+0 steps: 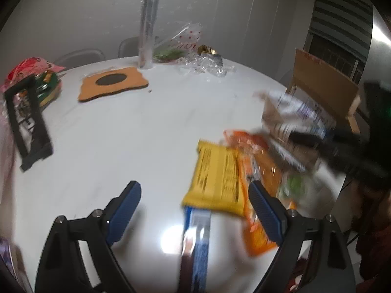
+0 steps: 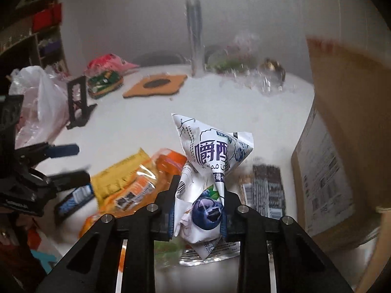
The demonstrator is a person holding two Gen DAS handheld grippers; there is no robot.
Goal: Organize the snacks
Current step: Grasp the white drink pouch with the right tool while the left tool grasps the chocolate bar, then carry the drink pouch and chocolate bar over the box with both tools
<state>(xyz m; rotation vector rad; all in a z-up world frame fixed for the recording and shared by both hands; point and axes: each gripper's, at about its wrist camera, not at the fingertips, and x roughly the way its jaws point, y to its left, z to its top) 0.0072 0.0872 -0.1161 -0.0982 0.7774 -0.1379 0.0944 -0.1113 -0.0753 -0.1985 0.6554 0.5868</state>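
Note:
My right gripper (image 2: 199,210) is shut on a white snack bag with a blueberry picture (image 2: 210,156) and holds it above the table; the bag shows blurred in the left wrist view (image 1: 293,114). My left gripper (image 1: 195,210) is open and empty, low over the white table (image 1: 146,127). A yellow packet (image 1: 215,178), an orange packet (image 1: 261,178) and a blue bar (image 1: 198,244) lie between and beyond its fingers. In the right wrist view the yellow packet (image 2: 117,173), the orange packet (image 2: 146,183), a dark bar (image 2: 268,190) and the left gripper (image 2: 66,163) show.
A cardboard box (image 2: 342,146) stands at the right, also in the left wrist view (image 1: 322,83). A cork mat (image 1: 112,83), a clear tube (image 1: 147,26), crumpled plastic wrap (image 1: 202,61), a black stand (image 1: 27,122) and a pink bag (image 1: 29,66) sit farther back.

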